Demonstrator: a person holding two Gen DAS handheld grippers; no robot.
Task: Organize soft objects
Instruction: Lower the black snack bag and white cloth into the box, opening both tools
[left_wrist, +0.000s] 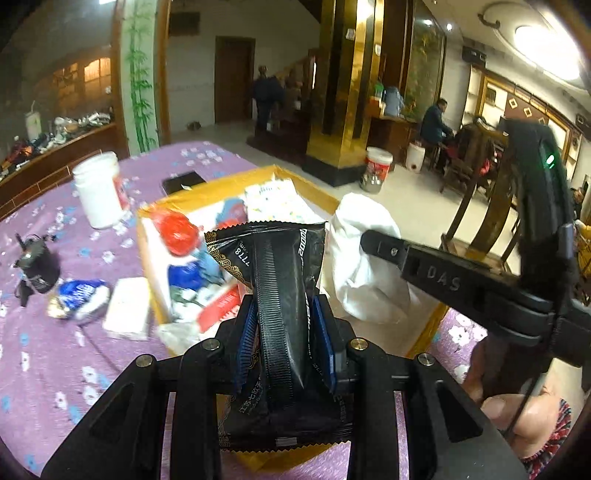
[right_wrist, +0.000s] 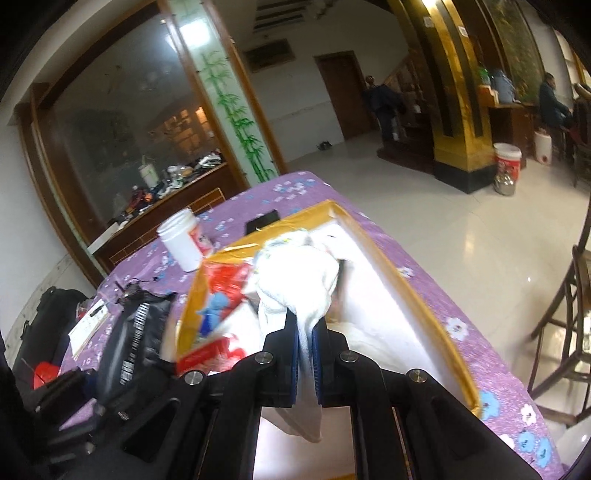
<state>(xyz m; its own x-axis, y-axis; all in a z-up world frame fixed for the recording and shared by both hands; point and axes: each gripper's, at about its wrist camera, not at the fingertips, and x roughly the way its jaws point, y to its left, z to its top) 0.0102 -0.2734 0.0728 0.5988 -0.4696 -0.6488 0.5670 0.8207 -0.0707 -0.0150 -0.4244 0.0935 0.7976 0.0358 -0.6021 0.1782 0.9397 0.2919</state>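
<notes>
My left gripper (left_wrist: 286, 306) is shut on a black packet (left_wrist: 280, 266) with gold trim and holds it over the near end of a gold-rimmed box (left_wrist: 236, 181) with a white inside. Several soft items lie in the box, among them a red pouch (left_wrist: 177, 230) and a patterned white pack (left_wrist: 275, 201). My right gripper (right_wrist: 304, 325) is shut on a white cloth (right_wrist: 299, 280), which hangs above the box (right_wrist: 417, 295). In the left wrist view that gripper (left_wrist: 369, 240) and the cloth (left_wrist: 362, 258) are at the box's right side. The black packet (right_wrist: 136, 332) shows left of the box.
The table has a purple flowered cloth (left_wrist: 55, 369). On it stand a white jar (left_wrist: 98, 188), a dark flat device (left_wrist: 183, 181), a tissue pack (left_wrist: 127, 314), a blue-white packet (left_wrist: 79, 299) and a small black bag (left_wrist: 35, 266). A wooden chair (left_wrist: 480, 206) stands right; people are far back.
</notes>
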